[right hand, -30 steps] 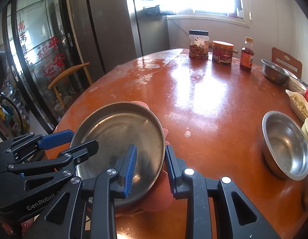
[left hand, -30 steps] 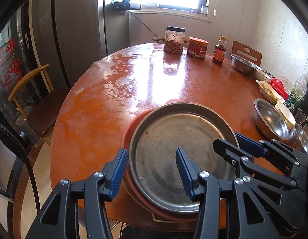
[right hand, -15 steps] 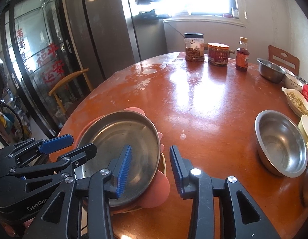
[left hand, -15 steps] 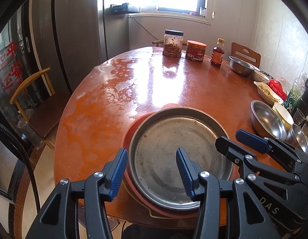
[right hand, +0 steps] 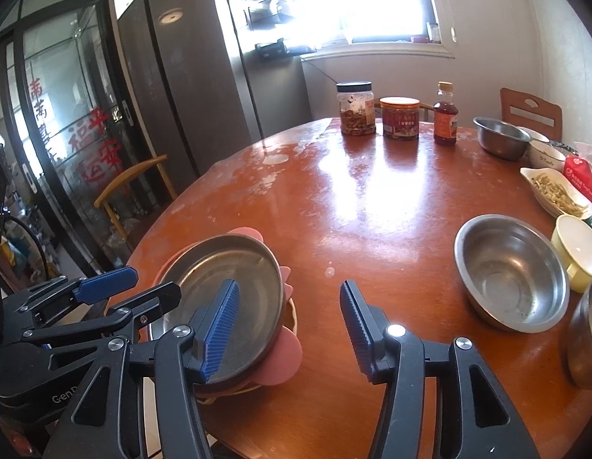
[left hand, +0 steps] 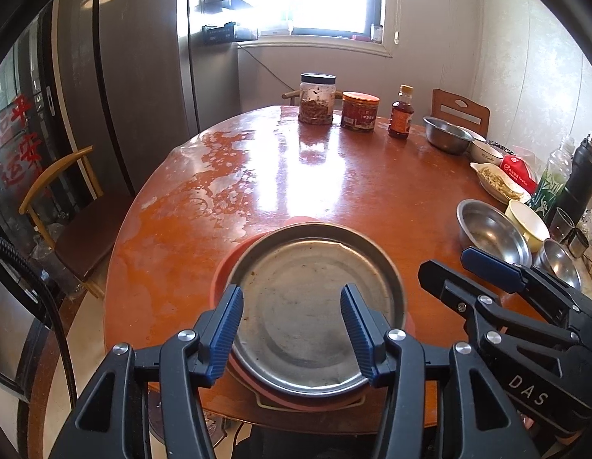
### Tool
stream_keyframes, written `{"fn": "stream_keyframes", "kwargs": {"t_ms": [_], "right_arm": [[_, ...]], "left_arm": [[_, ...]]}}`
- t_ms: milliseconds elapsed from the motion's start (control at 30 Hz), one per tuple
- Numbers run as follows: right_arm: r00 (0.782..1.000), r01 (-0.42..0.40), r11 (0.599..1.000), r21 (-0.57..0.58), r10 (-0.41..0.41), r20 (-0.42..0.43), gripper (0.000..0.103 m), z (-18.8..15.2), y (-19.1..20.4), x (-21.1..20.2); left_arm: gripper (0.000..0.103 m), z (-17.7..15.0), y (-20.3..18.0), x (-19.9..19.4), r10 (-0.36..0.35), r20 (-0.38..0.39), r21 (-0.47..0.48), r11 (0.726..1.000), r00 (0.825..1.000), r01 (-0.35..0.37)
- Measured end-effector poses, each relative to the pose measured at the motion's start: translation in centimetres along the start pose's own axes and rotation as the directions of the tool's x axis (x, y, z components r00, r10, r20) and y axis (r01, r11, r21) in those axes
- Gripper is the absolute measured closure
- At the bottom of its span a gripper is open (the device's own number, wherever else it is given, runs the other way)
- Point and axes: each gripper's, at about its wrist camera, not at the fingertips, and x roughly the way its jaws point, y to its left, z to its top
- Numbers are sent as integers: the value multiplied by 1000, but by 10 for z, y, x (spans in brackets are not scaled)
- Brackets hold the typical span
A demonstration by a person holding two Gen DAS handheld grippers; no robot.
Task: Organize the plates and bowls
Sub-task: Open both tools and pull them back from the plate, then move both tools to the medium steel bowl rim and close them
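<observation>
A round wooden table (left hand: 334, 176) fills both views, and at its near edge sits a stack: a metal plate (left hand: 315, 313) on top of a pink plate (right hand: 284, 359), with a paler dish barely showing beneath. To the right stands a steel bowl (right hand: 512, 271), just beside a yellow cup (right hand: 577, 248) and another steel bowl (left hand: 558, 262); a further steel bowl (right hand: 500, 135) waits at the far side near the jars. The left gripper (left hand: 292, 325) hovers over the metal plate, its jaws opening with nothing pinched between them. The right gripper (right hand: 288, 329) has its jaws opening too, one finger over the plate's rim, the other over bare table, gripping nothing. The metal plate looks stiff, light and slick, so the raised rim is probably the best hold. The bowls should nest easily, taken by the lip, though smooth steel could slip from the pads.
</observation>
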Motion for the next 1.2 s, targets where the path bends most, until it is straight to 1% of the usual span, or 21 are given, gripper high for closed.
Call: {"fn": "stream_keyframes", "kwargs": {"t_ms": [167, 400, 533, 567, 700, 833, 1200], "right_arm": [[1000, 18, 999, 27, -18, 22, 46, -4, -17, -19], [996, 63, 995, 72, -67, 53, 45, -12, -47, -47], [992, 98, 990, 103, -106, 70, 38, -16, -62, -61], [991, 103, 988, 112, -111, 75, 38, -18, -66, -64], [988, 116, 982, 147, -128, 81, 37, -21, -80, -75], [986, 120, 975, 186, -139, 93, 33, -24, -94, -84], [984, 128, 954, 272, -156, 84, 32, -36, -119, -94]], "left_arm": [[50, 1, -21, -6, -15, 8, 29, 999, 1000, 15], [49, 1, -59, -12, -41, 13, 82, 996, 999, 40], [49, 3, -77, -12, -61, 10, 96, 994, 998, 60], [49, 3, -80, -12, -65, 10, 100, 993, 998, 64], [49, 3, -98, -14, -73, 7, 125, 990, 997, 72], [49, 4, -111, -14, -76, 7, 144, 987, 997, 75], [49, 8, -138, -4, -79, -17, 177, 981, 997, 80]]}}
